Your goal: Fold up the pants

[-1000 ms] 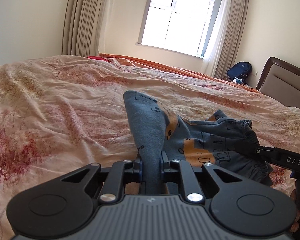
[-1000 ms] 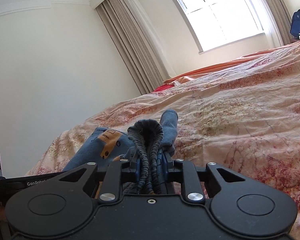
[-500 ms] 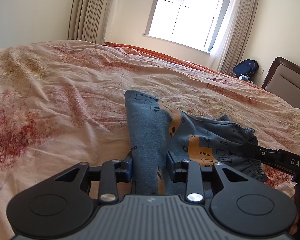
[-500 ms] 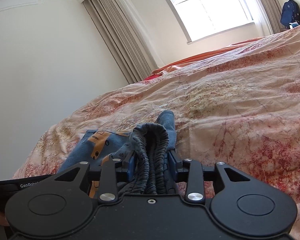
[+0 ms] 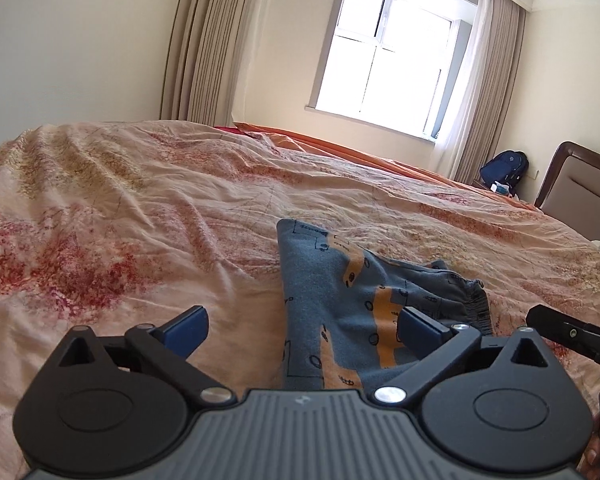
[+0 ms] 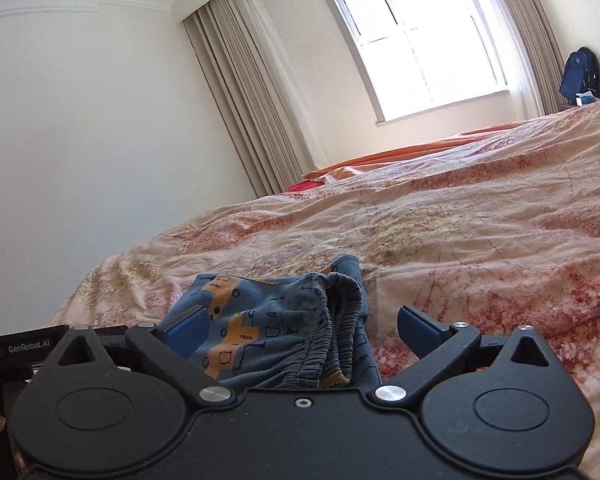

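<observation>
Small blue pants point(image 5: 340, 312) with orange car prints lie folded on the bed. In the left wrist view my left gripper point(image 5: 302, 334) is opening wide; one end of the pants lies loose between its blue pads point(image 5: 420, 332), untouched. In the right wrist view the pants point(image 6: 260, 320) show their gathered waistband point(image 6: 340, 320) lying between the spread pads of my right gripper point(image 6: 302, 332), which is also opening and presses on nothing. The right gripper's black finger point(image 5: 572, 334) shows at the right edge of the left view. The left gripper's body point(image 6: 20, 350) shows at the left edge of the right view.
A wrinkled pink floral bedcover point(image 5: 140, 220) spreads all around the pants. An orange sheet point(image 5: 340, 148) runs along the far side under the window. A dark headboard point(image 5: 580, 192) and a blue backpack point(image 5: 504, 168) stand at the far right.
Both grippers went from shut on the pants to wide open and let the cloth go. The pants settled flatter on the bed, and both grippers drew back a little.
</observation>
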Demonstrator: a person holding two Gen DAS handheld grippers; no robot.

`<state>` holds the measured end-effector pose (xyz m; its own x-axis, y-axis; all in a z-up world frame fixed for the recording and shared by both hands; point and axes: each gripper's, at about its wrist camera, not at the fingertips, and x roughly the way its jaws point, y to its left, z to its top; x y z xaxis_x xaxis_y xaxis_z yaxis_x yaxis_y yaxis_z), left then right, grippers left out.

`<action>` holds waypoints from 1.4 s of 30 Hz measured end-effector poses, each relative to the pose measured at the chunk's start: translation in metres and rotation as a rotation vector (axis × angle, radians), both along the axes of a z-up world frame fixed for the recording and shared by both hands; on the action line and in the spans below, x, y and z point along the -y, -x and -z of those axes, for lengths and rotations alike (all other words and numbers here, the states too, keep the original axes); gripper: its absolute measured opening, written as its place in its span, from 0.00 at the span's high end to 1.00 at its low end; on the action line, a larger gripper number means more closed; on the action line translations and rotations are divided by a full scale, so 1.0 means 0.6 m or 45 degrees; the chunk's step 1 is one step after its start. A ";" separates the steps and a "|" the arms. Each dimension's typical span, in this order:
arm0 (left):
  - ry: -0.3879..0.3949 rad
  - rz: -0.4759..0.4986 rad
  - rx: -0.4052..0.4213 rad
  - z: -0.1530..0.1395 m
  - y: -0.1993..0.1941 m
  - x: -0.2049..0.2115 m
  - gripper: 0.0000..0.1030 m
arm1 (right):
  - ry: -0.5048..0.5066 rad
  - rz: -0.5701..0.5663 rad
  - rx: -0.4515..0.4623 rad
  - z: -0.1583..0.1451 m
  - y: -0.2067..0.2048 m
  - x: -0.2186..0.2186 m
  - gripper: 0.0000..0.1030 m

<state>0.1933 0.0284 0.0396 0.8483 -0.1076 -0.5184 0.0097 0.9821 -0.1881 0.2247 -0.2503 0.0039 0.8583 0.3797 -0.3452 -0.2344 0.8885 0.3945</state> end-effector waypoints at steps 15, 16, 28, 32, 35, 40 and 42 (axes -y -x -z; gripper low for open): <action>-0.095 0.007 0.140 0.000 0.195 0.008 0.00 | 0.162 0.029 0.175 -0.032 0.202 -0.030 0.01; -0.102 0.007 0.146 0.003 0.206 0.008 0.00 | 0.162 0.036 0.176 -0.030 0.214 -0.030 0.01; -0.183 0.012 0.154 0.044 0.286 0.009 0.00 | 0.234 0.091 0.144 0.003 0.308 -0.041 0.00; -0.179 0.004 0.137 0.051 0.292 0.006 0.00 | 0.247 0.081 0.112 0.012 0.313 -0.043 0.00; -0.175 -0.002 0.130 0.054 0.293 0.002 0.00 | 0.256 0.081 0.105 0.015 0.315 -0.046 0.00; -0.178 -0.010 0.124 0.058 0.290 -0.002 0.00 | 0.265 0.078 0.105 0.019 0.316 -0.048 0.00; -0.179 -0.010 0.118 0.060 0.288 -0.003 0.00 | 0.264 0.077 0.104 0.021 0.316 -0.047 0.00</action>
